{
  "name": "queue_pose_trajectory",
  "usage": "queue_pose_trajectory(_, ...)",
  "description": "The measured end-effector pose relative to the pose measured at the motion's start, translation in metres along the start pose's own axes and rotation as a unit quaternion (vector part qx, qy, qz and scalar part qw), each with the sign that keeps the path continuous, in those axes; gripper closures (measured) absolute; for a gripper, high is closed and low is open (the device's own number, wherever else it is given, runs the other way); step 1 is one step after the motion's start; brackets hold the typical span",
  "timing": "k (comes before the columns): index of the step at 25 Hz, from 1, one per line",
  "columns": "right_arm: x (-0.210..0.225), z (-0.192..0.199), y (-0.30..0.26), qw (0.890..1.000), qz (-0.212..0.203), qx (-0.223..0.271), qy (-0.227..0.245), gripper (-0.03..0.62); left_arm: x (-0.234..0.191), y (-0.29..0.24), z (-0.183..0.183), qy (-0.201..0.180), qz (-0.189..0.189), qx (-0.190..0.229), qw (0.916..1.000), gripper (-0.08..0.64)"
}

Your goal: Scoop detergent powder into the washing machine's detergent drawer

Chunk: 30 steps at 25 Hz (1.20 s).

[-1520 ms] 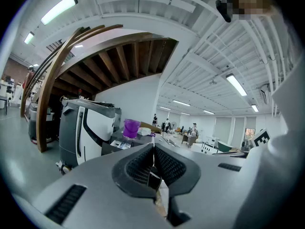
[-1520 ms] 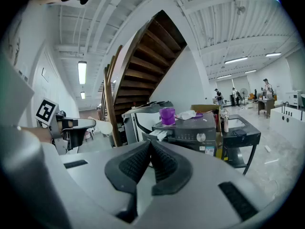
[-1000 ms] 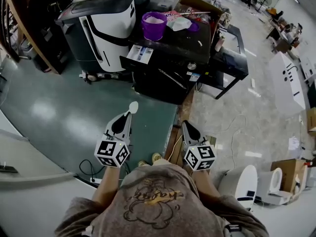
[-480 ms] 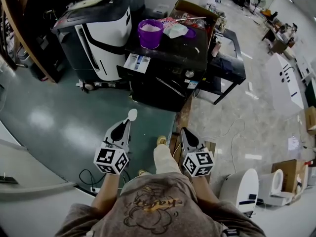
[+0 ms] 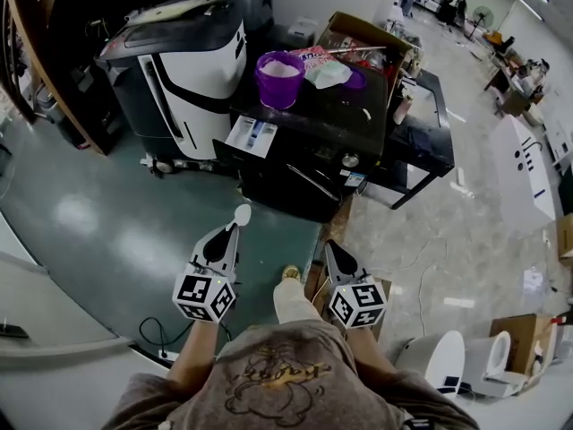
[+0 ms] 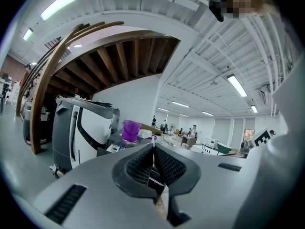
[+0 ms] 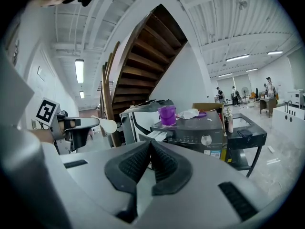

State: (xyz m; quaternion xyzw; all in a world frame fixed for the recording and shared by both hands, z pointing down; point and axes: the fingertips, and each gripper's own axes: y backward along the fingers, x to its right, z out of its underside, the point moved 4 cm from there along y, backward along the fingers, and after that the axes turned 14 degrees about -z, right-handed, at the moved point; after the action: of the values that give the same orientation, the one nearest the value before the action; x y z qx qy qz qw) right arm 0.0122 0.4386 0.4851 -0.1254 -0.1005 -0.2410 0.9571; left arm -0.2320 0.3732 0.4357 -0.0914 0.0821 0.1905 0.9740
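Note:
The black washing machine [image 5: 313, 141] stands ahead, its white detergent drawer [image 5: 252, 135] pulled out at the front left. On its top sits a purple bucket [image 5: 280, 77] with pale powder in it. My left gripper [image 5: 233, 231] is held low, well short of the machine, shut on a white spoon [image 5: 242, 213] whose bowl points forward. My right gripper [image 5: 329, 245] is beside it, shut and empty. In the left gripper view the spoon handle [image 6: 153, 152] shows edge-on between the jaws. The right gripper view shows the bucket [image 7: 167, 114], the drawer [image 7: 156, 135] and the spoon [image 7: 106, 126].
A black-and-white appliance [image 5: 179, 52] stands left of the washing machine, and a black metal stand [image 5: 421, 124] is at its right. A white bag [image 5: 327, 72] and an open cardboard box [image 5: 363, 21] lie behind the bucket. Cables [image 5: 421, 240] trail over the floor. My foot [image 5: 290, 274] is between the grippers.
The person has taken a step, one leg coming forward between the grippers. Both grippers stay low and shut, the spoon still in the left one.

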Motion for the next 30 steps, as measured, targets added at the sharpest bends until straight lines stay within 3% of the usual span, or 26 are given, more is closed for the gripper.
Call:
queue_pose_trajectory(16,0.115,-0.054,-0.095,1.0,-0.02,0.0,-0.003,0.59,0.003,-0.146,-0.028,-0.001,-0.022,0.0,0.9998,0.537)
queue_pose_trajectory(30,0.186,-0.093,-0.151,0.997,-0.075,-0.008,0.012,0.59,0.005,-0.211,-0.049,0.001,-0.087,0.016,0.9961,0.537)
